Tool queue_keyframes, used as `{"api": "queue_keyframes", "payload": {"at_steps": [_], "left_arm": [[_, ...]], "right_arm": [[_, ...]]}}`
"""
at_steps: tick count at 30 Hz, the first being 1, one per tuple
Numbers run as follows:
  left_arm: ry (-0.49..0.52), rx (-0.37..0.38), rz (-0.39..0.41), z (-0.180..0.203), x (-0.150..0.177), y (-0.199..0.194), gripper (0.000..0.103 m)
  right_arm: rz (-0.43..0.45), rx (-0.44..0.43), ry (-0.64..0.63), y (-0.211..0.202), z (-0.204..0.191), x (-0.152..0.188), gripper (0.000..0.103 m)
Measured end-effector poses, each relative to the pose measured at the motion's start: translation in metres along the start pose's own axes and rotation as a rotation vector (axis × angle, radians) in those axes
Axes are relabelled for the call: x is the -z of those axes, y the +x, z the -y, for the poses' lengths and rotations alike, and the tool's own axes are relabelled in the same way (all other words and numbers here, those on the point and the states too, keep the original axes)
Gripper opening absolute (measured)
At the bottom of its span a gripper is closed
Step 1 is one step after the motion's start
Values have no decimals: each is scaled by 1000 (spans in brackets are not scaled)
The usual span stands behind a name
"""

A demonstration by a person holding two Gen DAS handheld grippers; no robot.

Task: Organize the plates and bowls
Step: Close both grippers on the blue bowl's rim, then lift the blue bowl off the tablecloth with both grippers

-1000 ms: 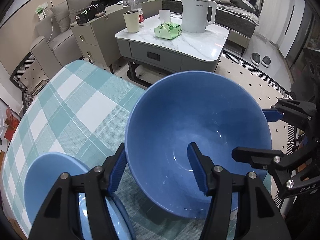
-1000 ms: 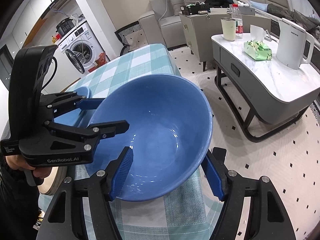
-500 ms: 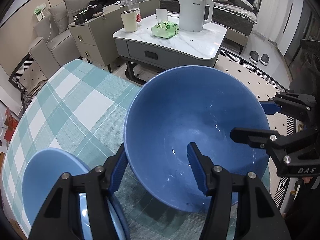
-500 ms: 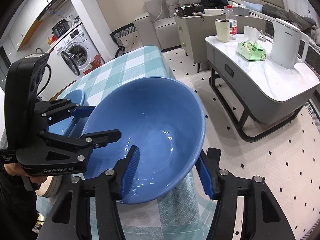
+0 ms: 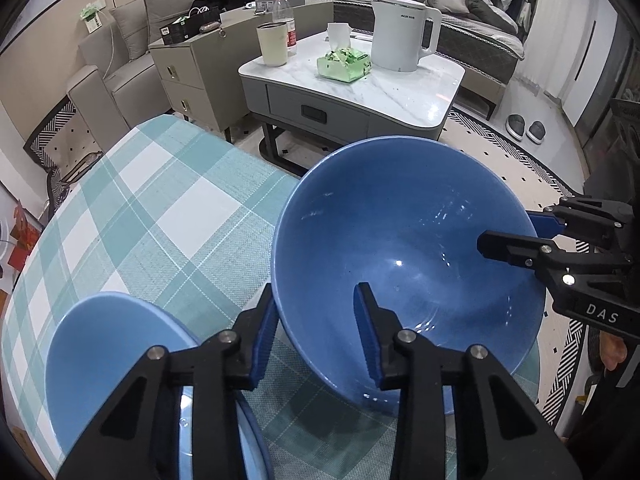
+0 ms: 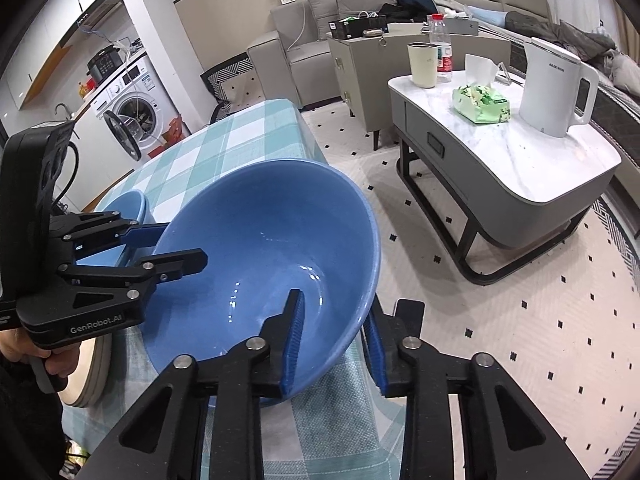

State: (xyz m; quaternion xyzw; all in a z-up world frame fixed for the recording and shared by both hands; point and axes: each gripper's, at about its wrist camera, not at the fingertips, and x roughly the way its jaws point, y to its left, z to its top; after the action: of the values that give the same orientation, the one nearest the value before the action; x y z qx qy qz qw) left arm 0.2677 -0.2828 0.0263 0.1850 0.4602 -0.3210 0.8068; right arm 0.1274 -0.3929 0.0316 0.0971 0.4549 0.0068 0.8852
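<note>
Living room behind: sofa (image 5: 132,36), marble coffee table (image 5: 400,96) with kettle (image 5: 400,32), tissue pack (image 5: 344,65) and cup (image 5: 273,43); washing machine (image 6: 132,116) off to the side in the right wrist view. Nearer, checked tablecloth (image 5: 160,216) over the work table.

Big bowl (image 5: 404,264) tilted at the table's edge, rim gripped from two sides. Left gripper (image 5: 316,332) straddling the near rim, one pad outside the wall, one inside, jaws closing on it. Right gripper (image 6: 332,344) likewise over the opposite rim, inner pad against the inside wall, outer pad behind it, jaws closing too; contact looks made, though how firmly cannot be told. Small bowl (image 5: 116,364), paler blue, just beside on the cloth to the left, resting on what looks like a plate (image 5: 248,436), partly hidden by the left gripper.

Step in hand, judging by the pose: securing a two-sided grasp on the big bowl before moving it. Lift not yet begun, bowl seemingly leaning on the cloth.

Next move calls for both grips firm first, then a level, matched rise of both hands, keeping the rim from twisting between pads. Glazed wall likely slippery. Destination probably the stack at the left; clearance over the small bowl needed.
</note>
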Motion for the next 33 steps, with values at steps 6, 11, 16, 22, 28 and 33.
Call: {"api": "queue_keyframes", "payload": {"at_steps": [6, 11, 16, 22, 28, 33], "left_arm": [[-13, 4, 16, -3, -1, -5, 36], [-19, 3, 29, -5, -1, -10, 36], [-18, 5, 43, -5, -1, -15, 36], [-19, 8, 58, -6, -1, -23, 33], [-21, 12, 78, -7, 0, -31, 33], [-20, 18, 92, -7, 1, -38, 33]], "right_arm": [[8, 0, 7, -3, 2, 0, 21], [21, -1, 2, -6, 0, 0, 21], [36, 0, -3, -11, -3, 0, 21], [62, 4, -6, -19, -5, 1, 21], [86, 4, -6, -28, -8, 2, 20], [99, 1, -6, -33, -10, 0, 20]]}}
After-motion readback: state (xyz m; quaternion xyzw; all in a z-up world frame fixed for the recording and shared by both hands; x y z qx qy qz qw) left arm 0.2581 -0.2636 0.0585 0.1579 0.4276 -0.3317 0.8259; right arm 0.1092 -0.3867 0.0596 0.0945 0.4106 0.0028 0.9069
